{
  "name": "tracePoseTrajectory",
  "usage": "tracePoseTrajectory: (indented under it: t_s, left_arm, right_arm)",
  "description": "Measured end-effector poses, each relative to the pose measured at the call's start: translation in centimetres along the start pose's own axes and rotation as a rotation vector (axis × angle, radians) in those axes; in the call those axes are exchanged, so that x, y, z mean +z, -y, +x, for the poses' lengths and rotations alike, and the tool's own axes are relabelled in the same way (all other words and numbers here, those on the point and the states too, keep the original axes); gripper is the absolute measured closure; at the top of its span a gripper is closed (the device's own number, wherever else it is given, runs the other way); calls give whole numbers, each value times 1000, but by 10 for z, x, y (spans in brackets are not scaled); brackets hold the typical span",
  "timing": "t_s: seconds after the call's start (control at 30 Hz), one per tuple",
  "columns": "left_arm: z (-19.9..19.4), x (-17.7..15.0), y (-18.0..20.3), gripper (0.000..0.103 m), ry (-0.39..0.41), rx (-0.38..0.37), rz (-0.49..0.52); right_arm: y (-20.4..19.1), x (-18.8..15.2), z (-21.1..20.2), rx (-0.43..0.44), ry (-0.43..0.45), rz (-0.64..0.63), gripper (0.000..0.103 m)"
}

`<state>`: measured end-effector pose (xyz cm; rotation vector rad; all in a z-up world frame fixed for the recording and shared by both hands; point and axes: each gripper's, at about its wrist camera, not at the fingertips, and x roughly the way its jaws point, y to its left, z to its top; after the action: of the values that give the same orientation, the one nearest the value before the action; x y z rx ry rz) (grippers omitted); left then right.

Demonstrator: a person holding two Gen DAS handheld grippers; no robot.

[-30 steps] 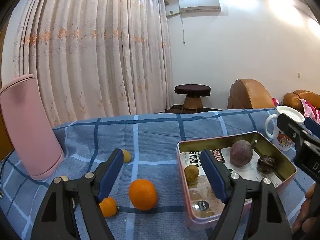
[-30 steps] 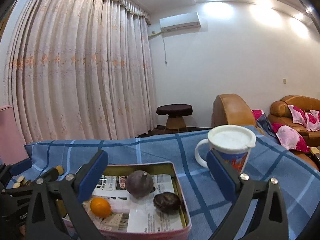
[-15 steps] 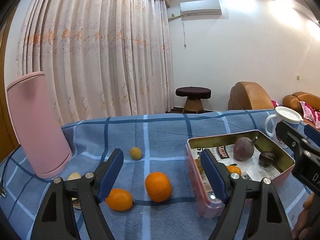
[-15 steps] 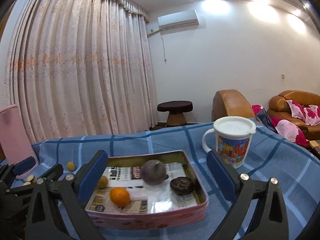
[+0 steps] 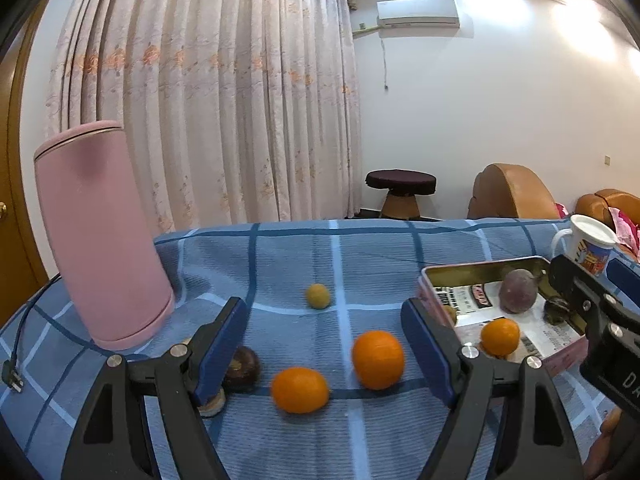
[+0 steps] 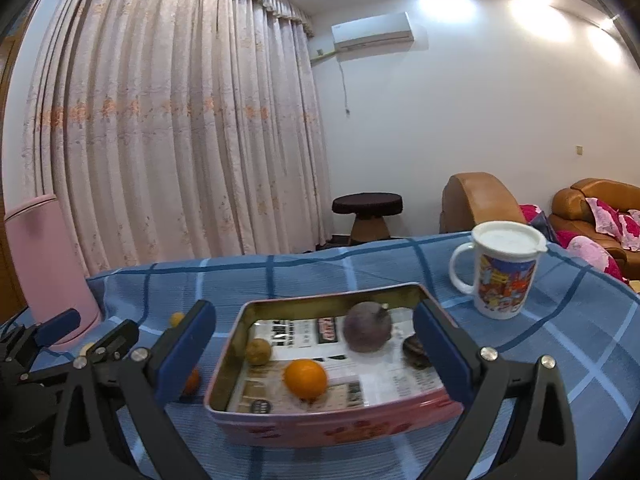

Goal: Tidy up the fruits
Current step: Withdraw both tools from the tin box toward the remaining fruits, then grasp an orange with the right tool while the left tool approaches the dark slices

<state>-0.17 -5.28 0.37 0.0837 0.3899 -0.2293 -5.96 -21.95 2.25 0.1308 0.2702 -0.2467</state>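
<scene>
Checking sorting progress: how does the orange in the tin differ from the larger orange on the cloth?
The orange in the tin lies on printed paper inside the pink tin; the larger orange on the cloth lies loose on the blue checked cloth, between the left gripper's open fingers. Both are round, orange and ungripped.

Pale floral curtains (image 5: 208, 100) hang beside a white wall (image 5: 500, 120) bearing an air conditioner (image 5: 418, 13); brown armchairs (image 6: 480, 204) flank a dark stool (image 6: 368, 216).
</scene>
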Motion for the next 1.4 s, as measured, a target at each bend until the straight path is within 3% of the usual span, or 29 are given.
tracePoseTrajectory:
  t_s: [0.63,0.7,0.87,1.0,1.17,1.4]
  left_arm:
    - [9,-4,-55,23,-39,79,-14]
    - [11,-4,-64,23,-49,91,-16]
    - [19,-4,-94,23,-93,175,-19]
    - [23,-3,-130,23,-141,214,-95]
    - [22,-4,-154,23,-169,232,-145]
    - [24,-4,-158,23,-198,219,-147]
  right_arm:
    - [-48,-6,8,86,-31,-34,3]
    - [-53,-7,8,86,-34,-49,6]
    - [-65,-9,16,110,-83,-94,26]
    - [-76,-12,26,155,-143,-120,37]
    - [-89,-17,41,208,-236,-122,39]
    - [-107,-25,60,233,-332,-159,41]
